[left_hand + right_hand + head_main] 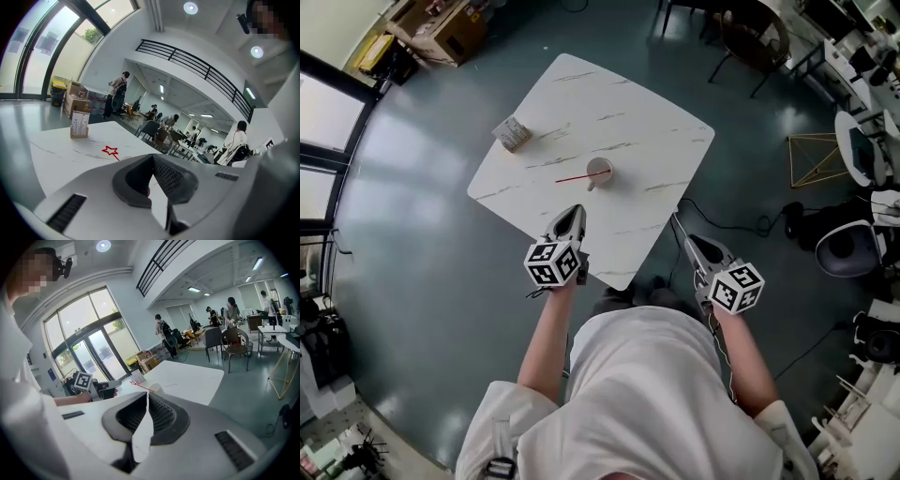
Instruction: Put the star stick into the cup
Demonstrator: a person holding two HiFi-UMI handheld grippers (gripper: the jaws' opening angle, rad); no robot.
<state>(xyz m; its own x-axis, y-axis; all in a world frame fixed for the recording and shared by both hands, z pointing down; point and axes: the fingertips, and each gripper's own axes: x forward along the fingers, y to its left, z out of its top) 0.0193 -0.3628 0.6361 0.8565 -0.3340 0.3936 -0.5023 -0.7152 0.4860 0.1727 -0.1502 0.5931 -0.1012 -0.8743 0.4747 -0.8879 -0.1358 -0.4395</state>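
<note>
Star stick [574,177] looks leant in the cup [602,165] already — left claw [574,216] and right claw [690,244] closed, empty — I'd just confirm it's seated

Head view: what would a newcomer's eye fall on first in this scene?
The white marble table stands out against the dark floor, with a cup near its middle and a red star stick pointing left from it. The left gripper and right gripper hover by the table's near edge, fingers closed and empty.

White top [647,394], perhaps short-sleeved, grey left tool [573,212], right tool [690,244], black-and-white marker cubes [554,263]
</note>
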